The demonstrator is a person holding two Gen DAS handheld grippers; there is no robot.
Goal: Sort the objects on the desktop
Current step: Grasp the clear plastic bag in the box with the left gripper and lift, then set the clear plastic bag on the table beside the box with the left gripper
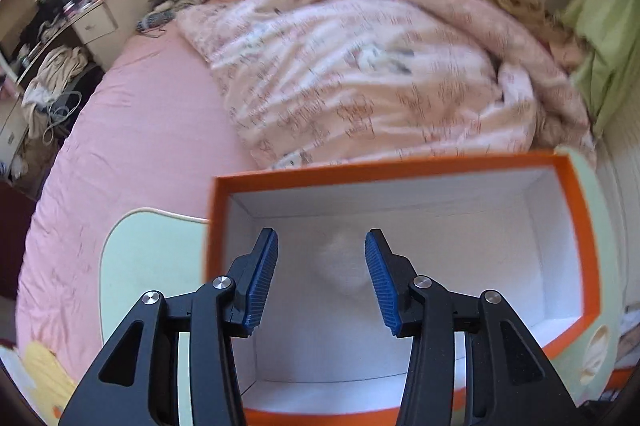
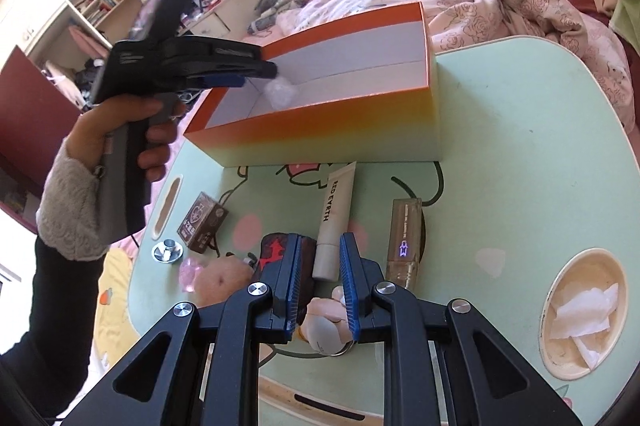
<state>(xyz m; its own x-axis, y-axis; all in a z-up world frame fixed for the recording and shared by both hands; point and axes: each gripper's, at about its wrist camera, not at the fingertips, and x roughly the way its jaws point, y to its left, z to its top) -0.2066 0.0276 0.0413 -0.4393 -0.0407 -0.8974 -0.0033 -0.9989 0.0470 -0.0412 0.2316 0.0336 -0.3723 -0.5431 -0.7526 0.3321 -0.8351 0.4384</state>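
L tongs [image 1: 321,278] open over orange box [image 1: 400,168], white wad [image 1: 344,266] inside.

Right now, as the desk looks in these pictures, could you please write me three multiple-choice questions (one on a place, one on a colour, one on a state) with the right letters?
1. Where does the white RED EARTH tube lie?
A. inside the orange box
B. on the green table, in front of the box
C. across the rim of the box

2. What colour are the inner walls of the box?
A. black
B. green
C. white

3. How do the fingers of the left gripper stand?
A. apart, pressing on nothing
B. shut on the tube
C. shut on the box wall

Answers:
1 B: the tube rests flat on the table, just outside the near wall of the box.
2 C: only the rim and the outside are orange.
3 A: both blue pads hang free above the box floor.
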